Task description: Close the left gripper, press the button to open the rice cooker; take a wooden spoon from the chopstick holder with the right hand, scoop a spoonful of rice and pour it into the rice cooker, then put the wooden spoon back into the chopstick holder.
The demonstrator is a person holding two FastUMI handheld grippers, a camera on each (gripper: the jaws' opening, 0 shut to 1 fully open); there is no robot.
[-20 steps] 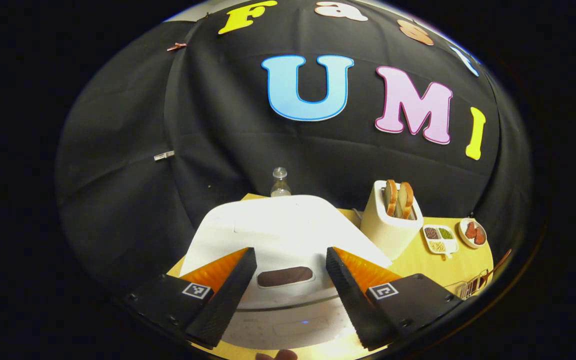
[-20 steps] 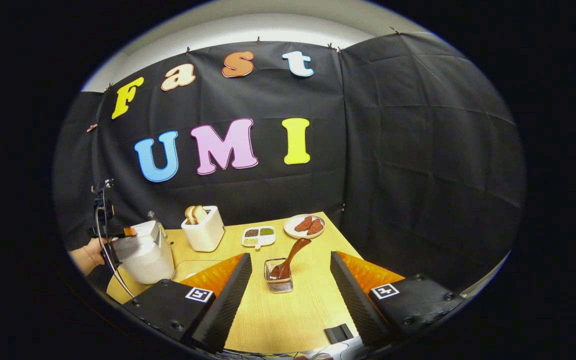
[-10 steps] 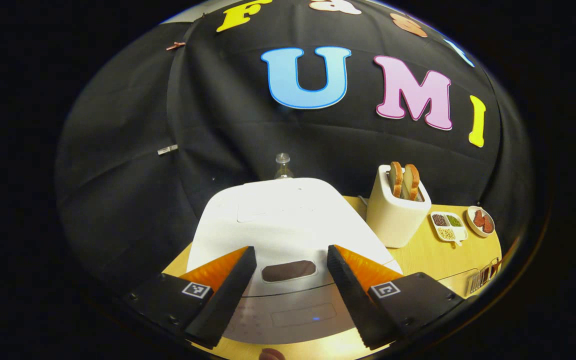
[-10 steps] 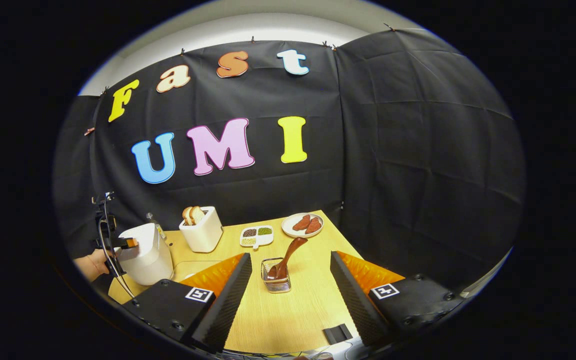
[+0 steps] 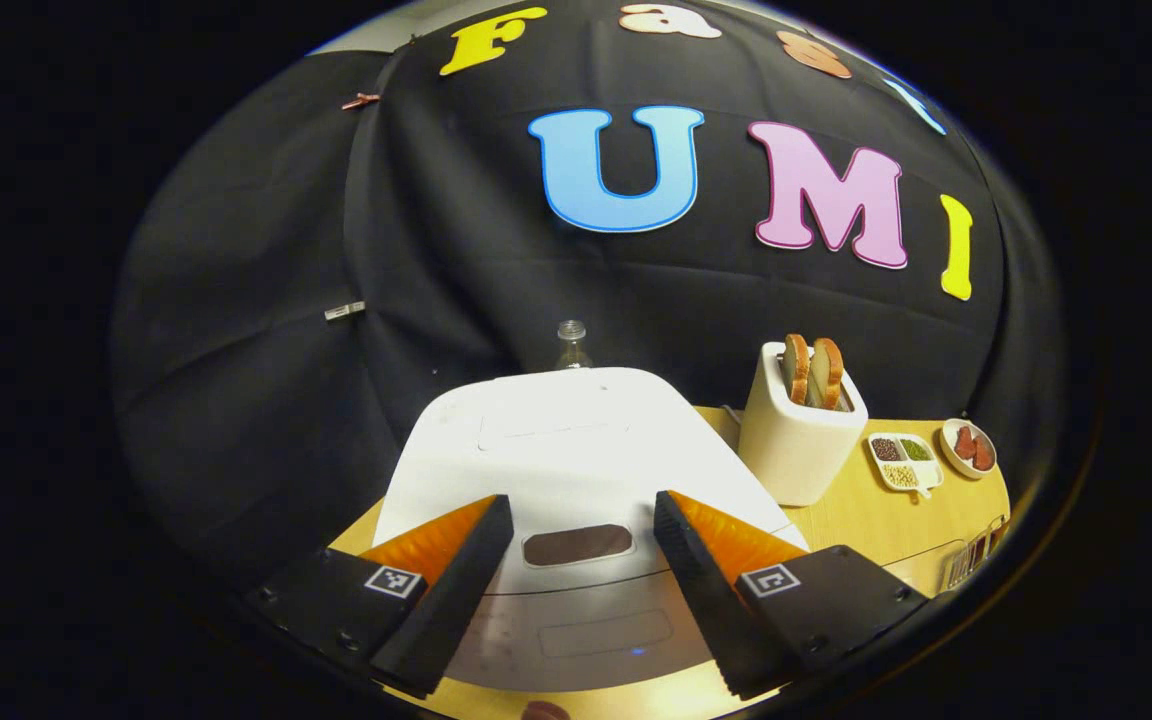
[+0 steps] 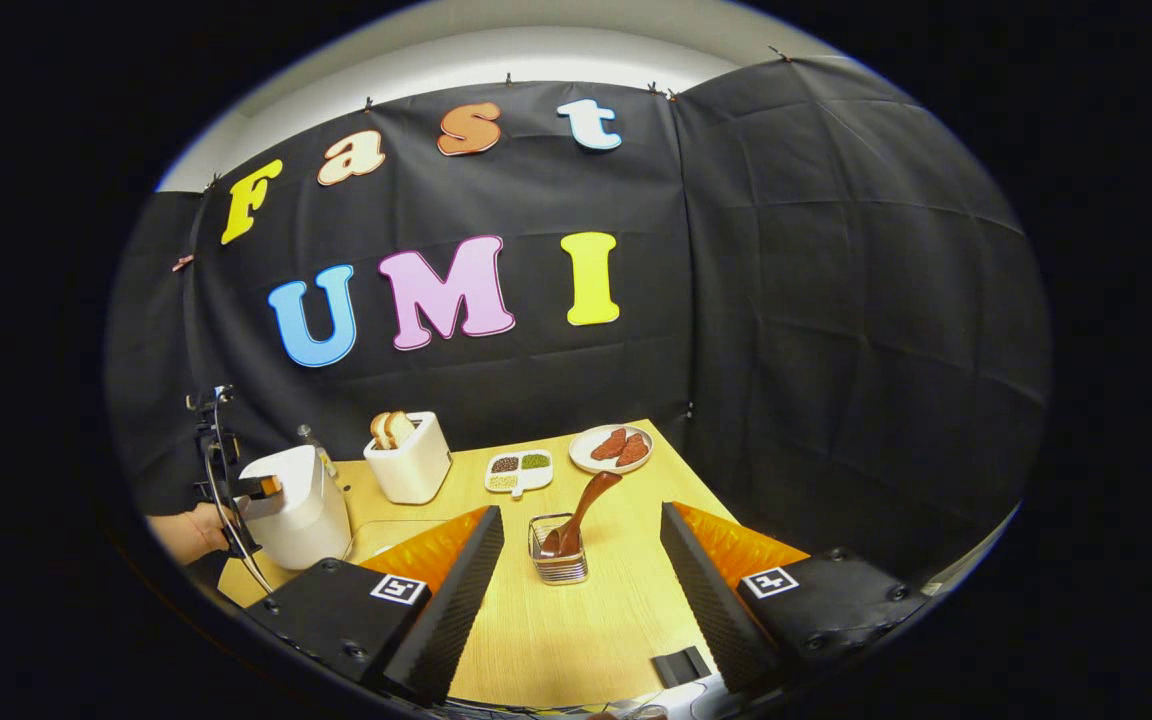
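The left gripper [image 5: 581,545] hovers over the front of the white rice cooker [image 5: 556,450], its jaws spread wide apart and gripping nothing — between them lies the dark oval button [image 5: 577,545] on the closed lid, and nearer the camera a pale panel on the cooker's front edge. Beyond the right-hand jaw stands a white toaster [image 5: 798,440] with two bread slices, then a small divided dish of grains [image 5: 903,462] and a plate of reddish pieces [image 5: 972,449] farther off on the wooden table [image 5: 856,520]; a clear bottle [image 5: 571,345] peeks up behind the cooker. The right gripper [image 6: 581,545] is also held with its jaws well apart and empty, above the table. Straight ahead between its jaws, a short way beyond the tips, sits the wire chopstick holder [image 6: 558,552] with the wooden spoon [image 6: 581,510] standing in it, handle tilted up toward the right-hand jaw. Beyond the left-hand jaw in the right gripper view, the rice cooker sits near the table's far-left edge — a hand [image 6: 186,530] holds the other gripper at its front. A small dark block [image 6: 681,665] lies on the table just inside the right-hand jaw.
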